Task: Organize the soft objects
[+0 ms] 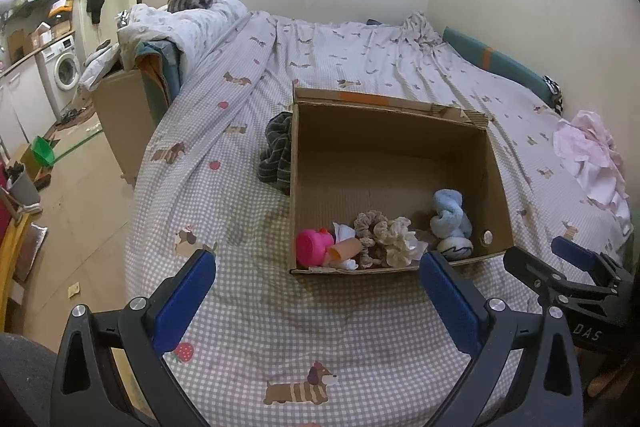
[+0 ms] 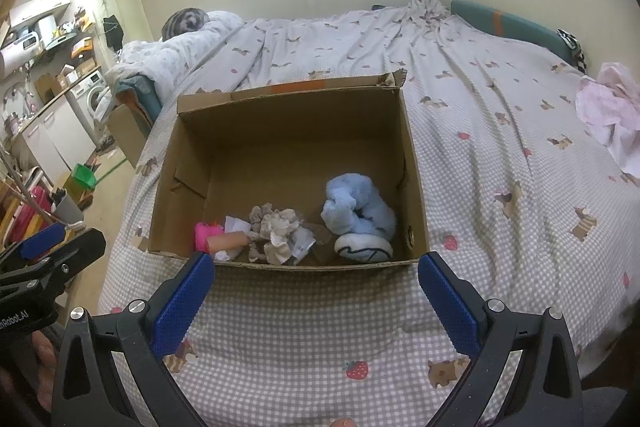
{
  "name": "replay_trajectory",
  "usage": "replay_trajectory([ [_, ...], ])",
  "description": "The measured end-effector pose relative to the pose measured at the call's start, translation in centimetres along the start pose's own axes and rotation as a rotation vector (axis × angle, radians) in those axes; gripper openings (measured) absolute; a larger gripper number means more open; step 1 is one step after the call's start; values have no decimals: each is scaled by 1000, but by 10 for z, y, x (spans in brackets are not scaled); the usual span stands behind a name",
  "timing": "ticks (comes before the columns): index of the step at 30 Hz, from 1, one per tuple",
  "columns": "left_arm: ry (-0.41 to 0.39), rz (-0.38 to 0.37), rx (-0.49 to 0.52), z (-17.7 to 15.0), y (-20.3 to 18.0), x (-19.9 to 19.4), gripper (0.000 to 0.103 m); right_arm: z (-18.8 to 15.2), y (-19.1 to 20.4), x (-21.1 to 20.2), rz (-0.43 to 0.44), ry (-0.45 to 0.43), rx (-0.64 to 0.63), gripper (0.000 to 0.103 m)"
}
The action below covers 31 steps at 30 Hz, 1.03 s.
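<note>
An open cardboard box (image 1: pixel 496 167) (image 2: pixel 412 163) stands on the bed. Along its near wall lie a pink toy (image 1: pixel 314 245) (image 2: pixel 205 233), an orange roll (image 1: pixel 346 249), beige scrunchies (image 1: pixel 384 237) (image 2: pixel 276 231), a light blue plush (image 1: pixel 450 213) (image 2: pixel 356 205) and a white shoe-like item (image 1: pixel 454 247) (image 2: pixel 362 247). A dark striped cloth (image 1: pixel 278 151) lies left of the box. A pink cloth (image 1: pixel 592 157) (image 2: pixel 612 107) lies far right. My left gripper (image 1: pixel 316 303) and right gripper (image 2: pixel 316 303) are open and empty, just before the box.
The bed has a grey checked sheet (image 1: pixel 320 347) with dog prints. A rolled duvet (image 1: pixel 192 23) lies at its far left. Beyond the left edge is the floor with a green dustpan (image 1: pixel 44 151) and a washing machine (image 1: pixel 62 71). Walls close the back and right.
</note>
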<state>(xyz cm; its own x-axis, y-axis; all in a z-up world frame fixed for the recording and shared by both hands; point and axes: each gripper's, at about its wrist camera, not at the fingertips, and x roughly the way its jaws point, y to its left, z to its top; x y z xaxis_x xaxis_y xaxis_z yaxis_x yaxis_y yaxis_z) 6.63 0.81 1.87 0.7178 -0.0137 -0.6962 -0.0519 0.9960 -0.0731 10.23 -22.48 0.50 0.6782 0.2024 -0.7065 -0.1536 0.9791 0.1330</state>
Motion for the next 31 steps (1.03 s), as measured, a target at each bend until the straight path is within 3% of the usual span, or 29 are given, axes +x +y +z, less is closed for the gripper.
replay_trajectory([
  [25, 27, 3, -15, -1, -1, 6, 102, -1, -1, -2, -1, 1, 5, 103],
  [31, 11, -26, -32, 0, 2, 3, 102, 0, 0, -2, 1, -4, 5, 103],
])
